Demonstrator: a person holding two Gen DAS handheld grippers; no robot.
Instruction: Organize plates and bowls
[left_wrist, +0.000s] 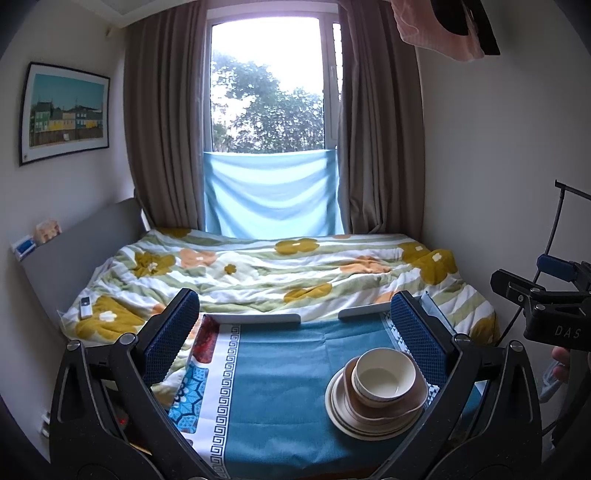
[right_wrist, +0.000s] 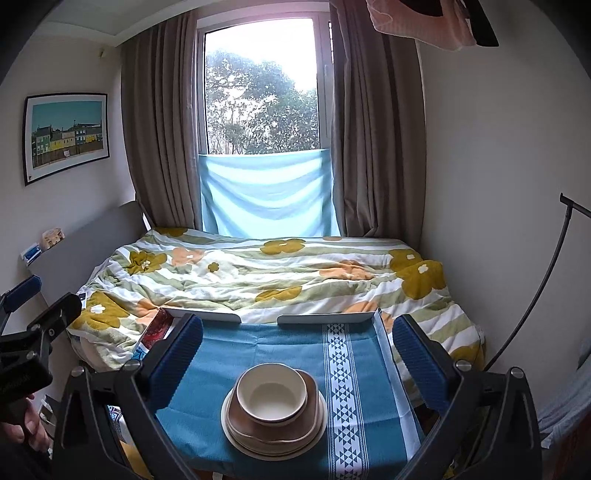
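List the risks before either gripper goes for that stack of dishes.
1. The bowl sits loose on top of the stack, over a brown dish and plates; a sideways nudge could slide it off.
2. The tablecloth may drag if a finger catches it.
3. The stack sits near the table's front edge, so pulling could tip it off.

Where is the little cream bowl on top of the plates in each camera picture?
Left wrist view: the cream bowl sits lower right, atop the stack, close to the left gripper's right-hand finger.
Right wrist view: the cream bowl sits low in the middle, between the open fingers of the right gripper.
Shared landmark: the blue tablecloth under the stack.
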